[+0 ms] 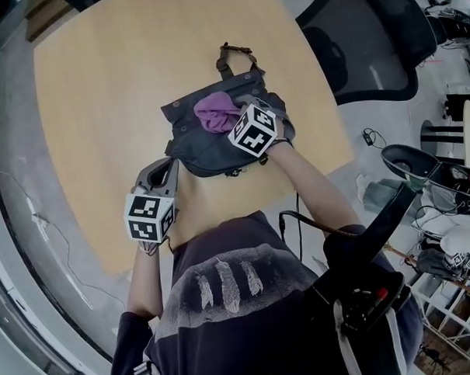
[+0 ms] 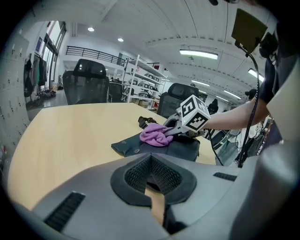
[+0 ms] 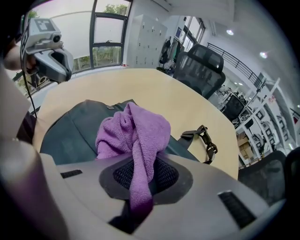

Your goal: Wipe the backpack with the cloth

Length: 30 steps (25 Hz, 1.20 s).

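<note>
- Purple terry cloth (image 3: 133,136): soft, fuzzy looped pile; wholly matt
- Dark slate-grey fabric backpack (image 1: 206,149): tight, smooth woven cloth, matt; its black webbing strap (image 3: 202,138) is coarser, with hard moulded buckles
- Pale wooden table top (image 1: 106,95): smooth and flat, faint grain, low satin sheen
- Right gripper (image 3: 134,206): grey moulded plastic shell, smooth and matt; black pads (image 3: 166,176) finely gridded, rubber-like
- Left gripper (image 2: 157,204): same matt grey plastic; same textured black pads (image 2: 136,176); flat matt print on its black-and-white cube
- Black office chair (image 1: 376,37): open mesh back, dull
</note>
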Tool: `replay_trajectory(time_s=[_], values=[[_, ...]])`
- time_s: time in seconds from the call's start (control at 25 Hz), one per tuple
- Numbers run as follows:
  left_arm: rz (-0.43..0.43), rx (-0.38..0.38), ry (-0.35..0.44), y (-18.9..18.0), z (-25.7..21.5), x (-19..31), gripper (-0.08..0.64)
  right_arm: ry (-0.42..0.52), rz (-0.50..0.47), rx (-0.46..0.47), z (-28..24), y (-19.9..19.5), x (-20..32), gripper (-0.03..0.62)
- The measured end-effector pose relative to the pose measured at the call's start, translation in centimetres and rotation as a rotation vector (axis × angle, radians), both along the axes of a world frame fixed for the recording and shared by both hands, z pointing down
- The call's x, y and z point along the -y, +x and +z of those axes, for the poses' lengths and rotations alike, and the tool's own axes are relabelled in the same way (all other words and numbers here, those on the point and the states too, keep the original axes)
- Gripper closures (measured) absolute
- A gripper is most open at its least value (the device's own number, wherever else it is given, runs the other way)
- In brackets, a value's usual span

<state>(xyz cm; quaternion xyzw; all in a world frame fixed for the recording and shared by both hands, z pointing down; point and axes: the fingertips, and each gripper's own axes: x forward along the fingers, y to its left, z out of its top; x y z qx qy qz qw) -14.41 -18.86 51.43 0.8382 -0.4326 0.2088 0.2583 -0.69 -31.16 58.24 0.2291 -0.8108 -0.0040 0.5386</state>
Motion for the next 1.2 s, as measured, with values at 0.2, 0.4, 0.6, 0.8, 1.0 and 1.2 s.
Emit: replay_trajectory(time_s=[0.2,0.4,0.6,0.8,1.0,1.2], values=[[0.007,0.009,-0.001,0.6,0.0,0.7,0.554,0.044,0.031,-0.023,-0.2,2.4,2.1,0.535],[0.009,0.014,-0.002,0.9,-0.1,1.1,0.554,0.065,0.112,-0.036,-0.5,6.2,4.3,0.535],[0.005,0.026,-0.009,0.6,-0.1,1.0,0.554,0.074,0.168,-0.041,-0.6,8.6,5.7,0.535],[-0.014,0.029,-0.009,0.3,-0.1,1.0,0.554,0.091,0.216,-0.075,-0.7,11.0,6.9,0.535],[-0.024,0.027,-0.006,0.3,0.0,0.9,0.554,0.087,0.284,-0.118,-0.5,13.8,8.3,0.535],[-0.037,0.026,-0.004,-0.2,-0.2,0.8,0.554,0.099,0.336,-0.098,-0.8,12.5,10.3,0.535]])
